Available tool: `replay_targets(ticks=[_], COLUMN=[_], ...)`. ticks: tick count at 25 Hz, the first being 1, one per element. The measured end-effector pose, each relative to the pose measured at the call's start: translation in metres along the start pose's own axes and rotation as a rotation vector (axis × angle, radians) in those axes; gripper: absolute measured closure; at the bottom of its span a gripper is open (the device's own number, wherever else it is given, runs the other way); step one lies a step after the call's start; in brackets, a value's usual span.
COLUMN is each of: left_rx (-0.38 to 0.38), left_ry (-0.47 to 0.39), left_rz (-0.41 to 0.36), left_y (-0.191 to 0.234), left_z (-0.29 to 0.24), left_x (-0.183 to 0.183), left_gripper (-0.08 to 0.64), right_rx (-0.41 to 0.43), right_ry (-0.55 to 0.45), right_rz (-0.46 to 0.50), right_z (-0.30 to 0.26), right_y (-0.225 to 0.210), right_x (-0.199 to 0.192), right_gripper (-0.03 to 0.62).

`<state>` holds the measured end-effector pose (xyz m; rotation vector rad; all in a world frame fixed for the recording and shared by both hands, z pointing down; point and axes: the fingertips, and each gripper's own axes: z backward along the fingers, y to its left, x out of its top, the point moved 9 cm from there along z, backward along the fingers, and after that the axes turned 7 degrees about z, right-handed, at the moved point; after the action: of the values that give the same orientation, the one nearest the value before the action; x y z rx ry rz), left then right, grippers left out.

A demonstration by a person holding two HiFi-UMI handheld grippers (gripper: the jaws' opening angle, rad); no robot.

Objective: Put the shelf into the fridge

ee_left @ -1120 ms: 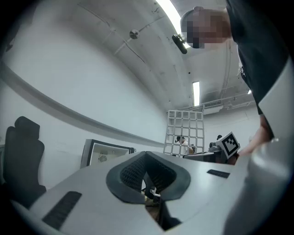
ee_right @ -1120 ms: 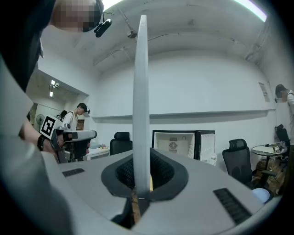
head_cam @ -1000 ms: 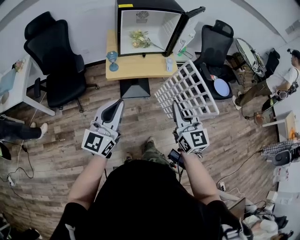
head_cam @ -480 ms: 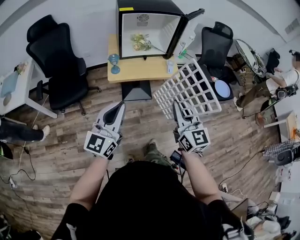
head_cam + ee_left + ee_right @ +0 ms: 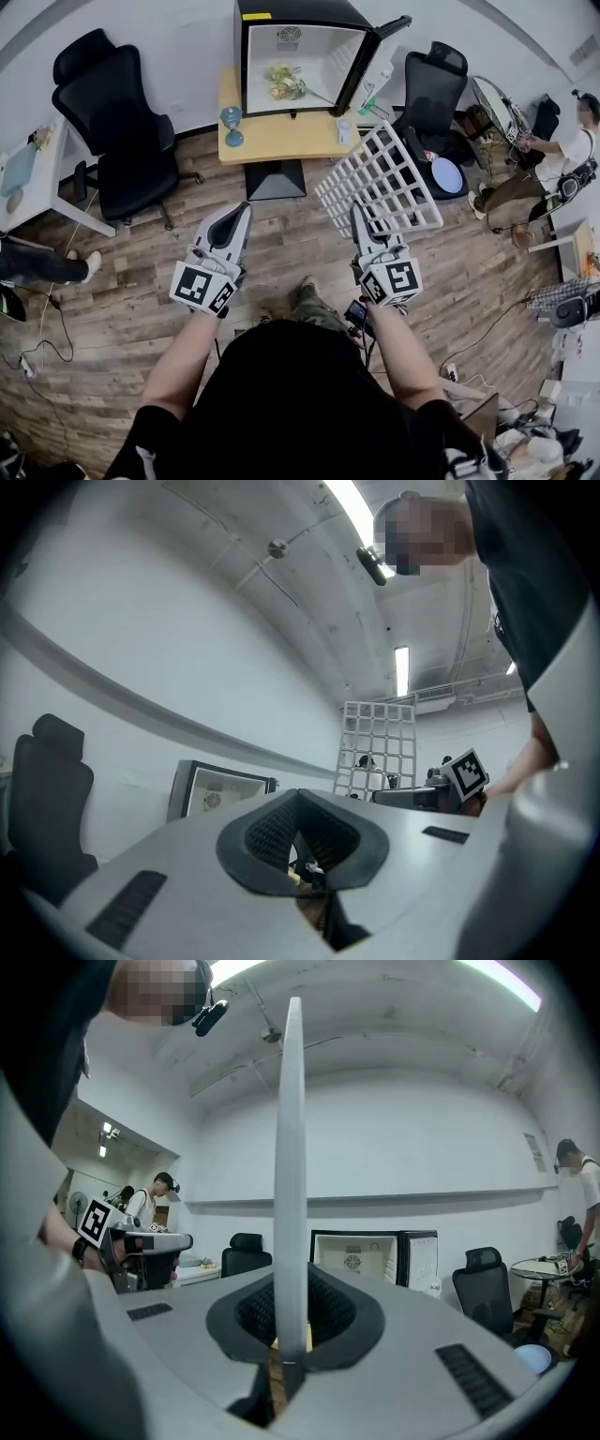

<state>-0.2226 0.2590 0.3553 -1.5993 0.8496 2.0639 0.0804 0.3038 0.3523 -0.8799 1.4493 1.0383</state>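
Blk chair left, another rt, blue goblet on wood table

Slight drift: grippers and shelf nudged right, bystander changed pose.
In the head view the right gripper and the shelf sit a touch further right than a second ago. The left gripper has also crept right and slightly lower. The table and the fridge show a little lower in frame. The person at the right edge now reaches an arm out leftward.
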Motion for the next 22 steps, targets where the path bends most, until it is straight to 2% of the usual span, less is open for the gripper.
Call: replay_targets(ticks=[7,22], left_rx=[0.008,0.071], left_ry=[0.013,0.037], left_rz=[0.022,-0.011], left_y=[0.009,0.038], left_z=[-0.014,-0.116], left_x=[-0.007,-0.016], left_gripper=[0.541,0.540], right_rx=[0.023,0.117], right_ry=[0.001,-0.012], right_rz=[0.002,-0.026], right_z=[-0.013,-0.097], right_y=[-0.006,-0.086], right_x=[-0.007,-0.032], right_gripper=[0.554,0.554])
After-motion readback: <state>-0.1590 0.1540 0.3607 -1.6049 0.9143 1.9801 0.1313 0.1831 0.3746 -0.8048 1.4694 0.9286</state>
